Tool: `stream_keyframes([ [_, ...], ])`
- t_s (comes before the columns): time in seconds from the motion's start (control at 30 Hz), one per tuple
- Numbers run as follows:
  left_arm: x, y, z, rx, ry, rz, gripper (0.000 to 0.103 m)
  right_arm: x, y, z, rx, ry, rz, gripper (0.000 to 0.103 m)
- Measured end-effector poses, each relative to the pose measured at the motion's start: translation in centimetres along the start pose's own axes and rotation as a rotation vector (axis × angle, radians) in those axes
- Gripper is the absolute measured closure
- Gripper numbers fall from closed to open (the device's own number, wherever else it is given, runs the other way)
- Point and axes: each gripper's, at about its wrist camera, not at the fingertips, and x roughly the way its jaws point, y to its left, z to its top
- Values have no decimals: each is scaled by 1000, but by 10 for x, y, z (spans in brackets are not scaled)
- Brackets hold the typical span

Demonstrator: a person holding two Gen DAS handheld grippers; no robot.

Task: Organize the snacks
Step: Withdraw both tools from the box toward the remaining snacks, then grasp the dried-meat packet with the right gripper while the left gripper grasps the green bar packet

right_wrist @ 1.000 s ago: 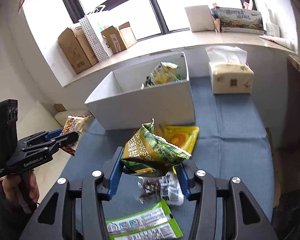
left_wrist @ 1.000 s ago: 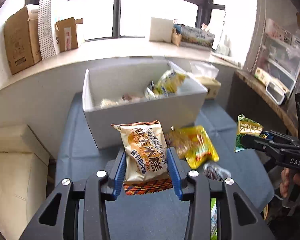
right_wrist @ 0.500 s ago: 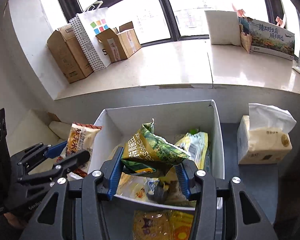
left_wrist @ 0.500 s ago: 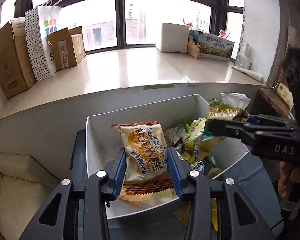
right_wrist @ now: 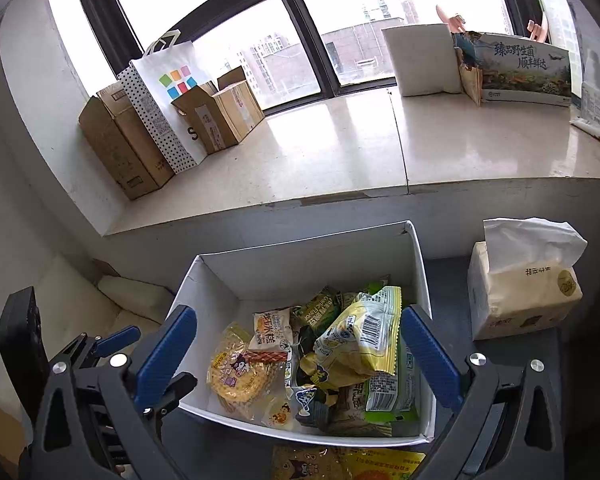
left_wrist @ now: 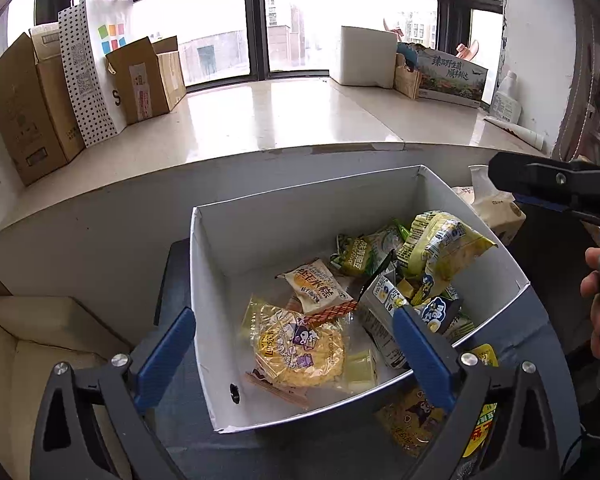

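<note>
A white box (left_wrist: 260, 232) (right_wrist: 308, 260) holds several snack packets. The beige rice-cake packet (left_wrist: 318, 290) (right_wrist: 270, 330) lies in it beside a round yellow cookie pack (left_wrist: 300, 350) (right_wrist: 238, 376). The green garlic-flavour packet (left_wrist: 358, 258) (right_wrist: 320, 310) lies further right by a yellow-green bag (left_wrist: 440, 248) (right_wrist: 360, 340). My left gripper (left_wrist: 296, 356) is open and empty above the box's near wall. My right gripper (right_wrist: 300, 352) is open and empty above the box; it also shows in the left wrist view (left_wrist: 552, 188). Yellow packets (left_wrist: 416, 420) (right_wrist: 348, 462) lie on the blue cloth in front of the box.
A tissue pack (right_wrist: 524, 288) stands right of the box. The windowsill (left_wrist: 280, 116) behind carries cardboard boxes (left_wrist: 24, 100), a dotted paper bag (left_wrist: 96, 68) and a white block (left_wrist: 366, 56). A cream cushion (left_wrist: 40, 340) lies at the left.
Both grippers have opened over the box. The rice-cake packet and the green packet have dropped out of the jaws and now lie among the snacks inside.
</note>
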Motion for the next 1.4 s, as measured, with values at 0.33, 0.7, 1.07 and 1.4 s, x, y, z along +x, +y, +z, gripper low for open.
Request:
stream_keyframes([
  [0.33,-54,-1,-46,-9,-16,-65,0,-80,21,-49,-139,-85,65,0],
  [0.7,-118,-41,-158,-10,-18,-147,0,-119,-22,-198,-39,-7,-64,0],
  [1.07,-129,-57,-194,-16,5,-149,0,-81,-20,-258,-155,164,-188,0],
  [1.4,-124,-52,-204,-31,26,-163,0,-22,-3,-256,-189,283,-228,0],
])
